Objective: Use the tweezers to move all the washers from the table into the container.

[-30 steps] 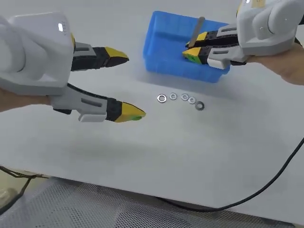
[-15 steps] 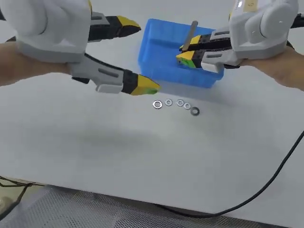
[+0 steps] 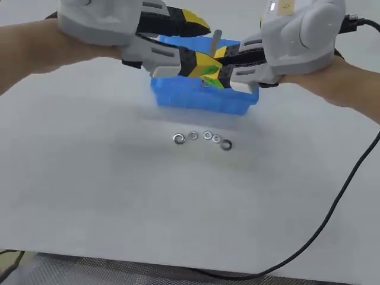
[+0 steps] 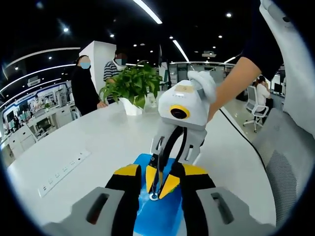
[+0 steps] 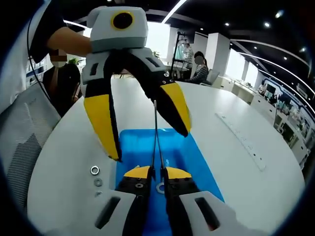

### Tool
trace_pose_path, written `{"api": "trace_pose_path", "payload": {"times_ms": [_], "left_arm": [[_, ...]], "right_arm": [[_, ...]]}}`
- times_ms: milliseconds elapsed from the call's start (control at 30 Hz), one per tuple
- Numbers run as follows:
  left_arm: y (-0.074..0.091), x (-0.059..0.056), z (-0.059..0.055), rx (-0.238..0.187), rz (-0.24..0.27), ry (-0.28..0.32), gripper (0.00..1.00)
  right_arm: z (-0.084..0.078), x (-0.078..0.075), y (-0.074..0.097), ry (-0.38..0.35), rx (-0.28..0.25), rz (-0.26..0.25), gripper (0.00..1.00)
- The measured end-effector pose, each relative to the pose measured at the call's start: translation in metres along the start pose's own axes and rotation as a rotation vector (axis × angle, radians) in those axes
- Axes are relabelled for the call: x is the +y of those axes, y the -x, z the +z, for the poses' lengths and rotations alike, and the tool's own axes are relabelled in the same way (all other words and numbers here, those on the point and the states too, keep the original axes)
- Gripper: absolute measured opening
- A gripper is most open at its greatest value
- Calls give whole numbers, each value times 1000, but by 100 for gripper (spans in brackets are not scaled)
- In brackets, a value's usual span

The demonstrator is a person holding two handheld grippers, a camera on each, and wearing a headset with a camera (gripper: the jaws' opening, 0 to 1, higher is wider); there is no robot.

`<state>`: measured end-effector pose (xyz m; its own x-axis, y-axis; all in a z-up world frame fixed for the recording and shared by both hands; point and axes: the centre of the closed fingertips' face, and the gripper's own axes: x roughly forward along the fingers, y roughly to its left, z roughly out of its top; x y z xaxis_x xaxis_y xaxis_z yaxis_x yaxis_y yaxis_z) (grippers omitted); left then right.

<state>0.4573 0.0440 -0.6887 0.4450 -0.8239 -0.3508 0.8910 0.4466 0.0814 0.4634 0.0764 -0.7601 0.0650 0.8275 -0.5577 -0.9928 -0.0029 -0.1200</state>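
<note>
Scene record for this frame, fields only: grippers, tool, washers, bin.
left gripper: open, held above the blue plastic container
right gripper: shut on the thin metal tweezers
washers: five small metal washers in a row on the white table, on the near side of the container
task state: that row not yet moved

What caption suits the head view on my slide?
Right gripper holds tweezers over the blue container, open left gripper facing it; five washers lie in a row on the table.
</note>
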Motion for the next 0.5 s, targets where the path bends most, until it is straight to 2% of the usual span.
{"api": "trace_pose_path", "payload": {"times_ms": [67, 233, 433, 500], "left_arm": [[-1, 1, 1, -1, -8, 8, 28], [-2, 1, 4, 0, -22, 0, 22], [-2, -4, 2, 28, -51, 0, 10], [-2, -4, 2, 29, -57, 2, 9]], "right_arm": [[1, 1, -1, 6, 1, 4, 11], [2, 5, -2, 9, 0, 13, 11], [2, 4, -2, 18, 3, 17, 11], [1, 4, -2, 19, 3, 17, 11]]}}
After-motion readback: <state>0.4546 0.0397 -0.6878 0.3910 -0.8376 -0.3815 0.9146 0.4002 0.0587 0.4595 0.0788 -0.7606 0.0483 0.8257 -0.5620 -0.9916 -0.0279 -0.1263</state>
